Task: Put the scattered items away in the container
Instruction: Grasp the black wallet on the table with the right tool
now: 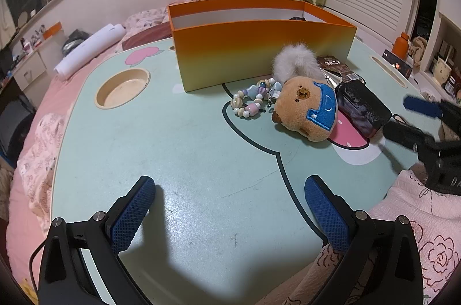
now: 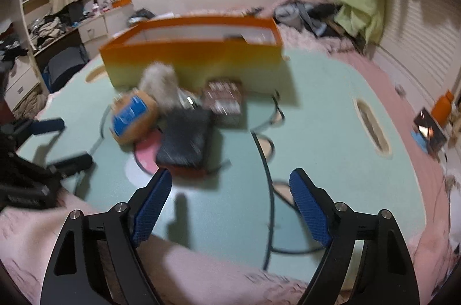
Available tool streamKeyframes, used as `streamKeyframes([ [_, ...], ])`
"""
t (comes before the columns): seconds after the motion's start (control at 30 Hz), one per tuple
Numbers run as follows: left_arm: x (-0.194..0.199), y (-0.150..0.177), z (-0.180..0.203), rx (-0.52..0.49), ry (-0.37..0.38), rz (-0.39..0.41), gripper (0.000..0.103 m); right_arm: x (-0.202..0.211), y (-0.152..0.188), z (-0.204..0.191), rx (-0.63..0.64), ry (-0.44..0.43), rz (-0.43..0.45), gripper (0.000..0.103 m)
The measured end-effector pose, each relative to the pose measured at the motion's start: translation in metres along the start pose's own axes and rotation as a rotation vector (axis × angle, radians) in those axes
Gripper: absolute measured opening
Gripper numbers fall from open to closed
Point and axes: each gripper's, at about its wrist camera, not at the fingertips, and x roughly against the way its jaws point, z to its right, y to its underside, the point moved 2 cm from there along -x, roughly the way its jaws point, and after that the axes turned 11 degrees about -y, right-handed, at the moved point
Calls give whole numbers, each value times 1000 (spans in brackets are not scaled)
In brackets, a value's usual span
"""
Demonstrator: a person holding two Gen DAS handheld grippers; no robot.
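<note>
The left tongs [image 1: 230, 207] hang over bare mint-green worktop [image 1: 173, 161] with their 2 blue fingers [image 1: 134, 214] spread wide and nothing between them. Ahead of them, slightly to their right, lies the clutter: a brown plush bear [image 1: 306, 110] in a blue bib, a bead bracelet [image 1: 252, 100] touching its left side, and a grey fur pompom [image 1: 296, 60] just behind it. Right of the bear a dark pouch [image 1: 363, 109] rests on the worktop, with a brown snack packet [image 1: 338, 68] beyond it. Behind all of these stands the orange box [image 1: 259, 51], open at the top, its front wall just beyond the pompom.

The right tongs [image 2: 230, 204] are also wide open and hold nothing. That view is blurred. The dark pouch [image 2: 185, 143] sits just ahead of their left finger [image 2: 152, 207], not between the pads; the bear [image 2: 134, 116] lies further ahead to the left, the packet [image 2: 223, 100] beyond the pouch, and the orange box [image 2: 196, 57] furthest off. A round recessed cup well [image 1: 124, 87] lies ahead and left of the left tongs.
</note>
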Motion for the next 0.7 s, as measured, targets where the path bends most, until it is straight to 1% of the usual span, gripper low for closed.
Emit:
streamKeyframes([
  [0.07,0,0,0,0,0,0,103,-4,-11,-5,7,-23,7,83],
  [0.13,0,0,0,-1,0,0,103,-11,-20,-9,11,-42,-3,77],
  [0.23,0,0,0,-1,0,0,103,-19,-25,-10,9,-58,-23,72],
  [0.3,0,0,0,-1,1,0,103,-23,-25,-14,19,-74,-34,72],
  [0.37,0,0,0,-2,0,0,103,-29,-23,-16,31,-97,-62,72],
  [0.4,-1,1,0,-2,1,-1,103,-34,-22,-16,30,-111,-85,68],
  [0.43,0,0,0,-3,1,0,103,-39,-21,-16,25,-122,-104,59],
  [0.47,0,0,0,-2,2,1,103,-41,-20,-16,29,-119,-100,55],
  [0.5,-1,0,0,-1,3,0,103,-40,-20,-16,29,-123,-98,48],
  [0.6,-1,0,0,4,1,4,103,-31,-14,-18,26,-121,-60,47],
  [0.7,8,-7,-2,15,22,29,99,-13,-8,-15,14,-103,11,47],
])
